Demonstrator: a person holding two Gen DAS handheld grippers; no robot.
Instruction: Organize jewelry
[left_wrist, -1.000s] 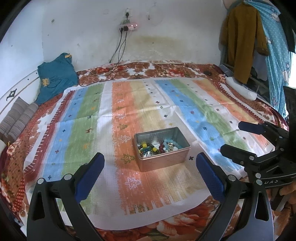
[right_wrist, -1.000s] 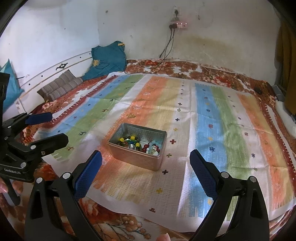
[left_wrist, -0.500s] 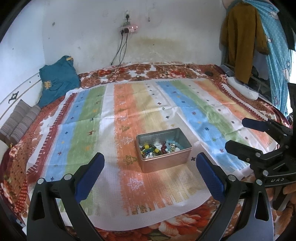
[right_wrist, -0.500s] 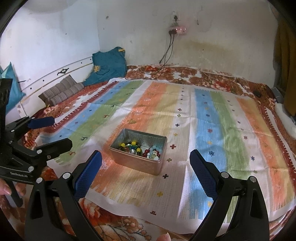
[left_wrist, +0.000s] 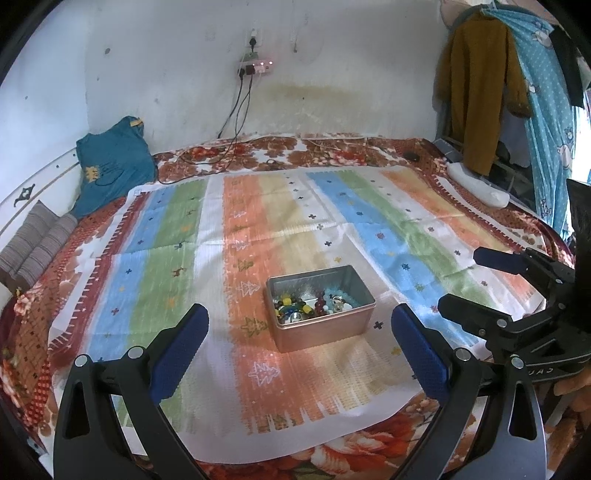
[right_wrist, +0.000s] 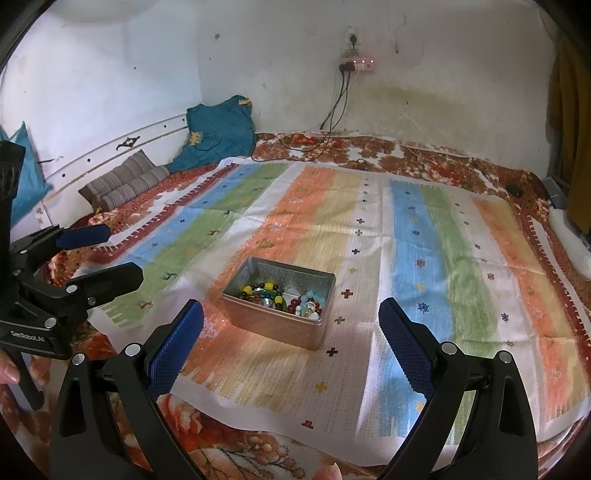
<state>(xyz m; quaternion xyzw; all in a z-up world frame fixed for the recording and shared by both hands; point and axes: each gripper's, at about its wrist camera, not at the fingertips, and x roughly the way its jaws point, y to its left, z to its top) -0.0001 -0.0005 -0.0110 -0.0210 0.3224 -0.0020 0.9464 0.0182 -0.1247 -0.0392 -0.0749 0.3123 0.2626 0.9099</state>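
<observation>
Overall, the work surface is a bed covered by a red-brown floral blanket, over which lies one striped woven mat in blue, green, orange, yellow and white bands. White plastered walls enclose the bed on two sides. One wall socket with a pink power strip carries dark cables that trail down onto the blanket. One teal cloth bundle rests in the corner; just beside it lies one grey striped cushion. Garments hang at the right edge of the left wrist view: one mustard top and one blue dotted cloth.

One rectangular silver metal tin, lid off, stands on the orange band near the mat's front edge. It holds a heap of mixed coloured bead jewellery; the pieces are too tangled to count.

Two claws are present. The left claw hovers short of the tin, released, blue pads wide apart, nothing between them. The right claw is likewise spread and empty, near the tin without touching.
</observation>
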